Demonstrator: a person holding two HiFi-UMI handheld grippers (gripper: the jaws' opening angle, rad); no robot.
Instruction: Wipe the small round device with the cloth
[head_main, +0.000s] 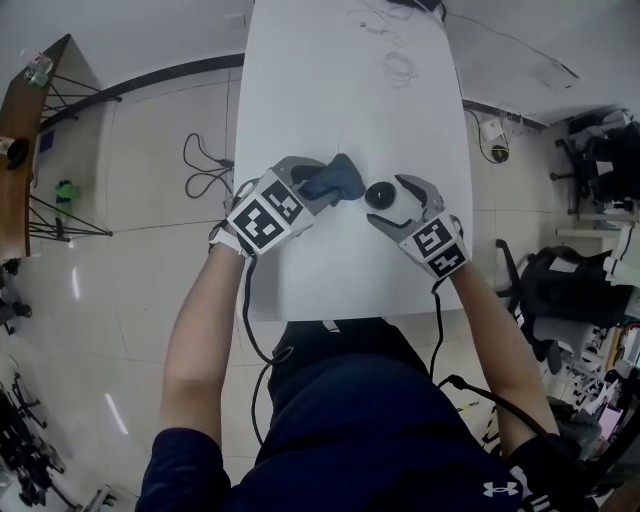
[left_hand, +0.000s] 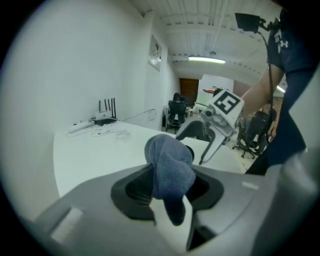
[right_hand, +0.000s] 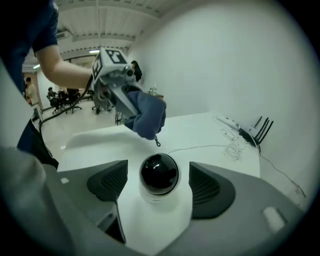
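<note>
A crumpled blue cloth (left_hand: 170, 167) is being clamped by the left gripper (head_main: 316, 186); a round black-domed device (right_hand: 159, 174) is being straddled, untouched, by the wide-open right gripper (head_main: 390, 203).

from where i stood i counted one white table (head_main: 340, 100). one small round device (head_main: 380, 195) sat on it, with one blue cloth (head_main: 338, 178) at nine o'clock of it. there were two grippers, the left gripper (head_main: 318, 187) and the right gripper (head_main: 388, 203), both held by one person (head_main: 340, 420). one router (right_hand: 248, 132) lay at the table's twelve o'clock end; the loose white cables (head_main: 398, 68) beside it were too tangled to count.
</note>
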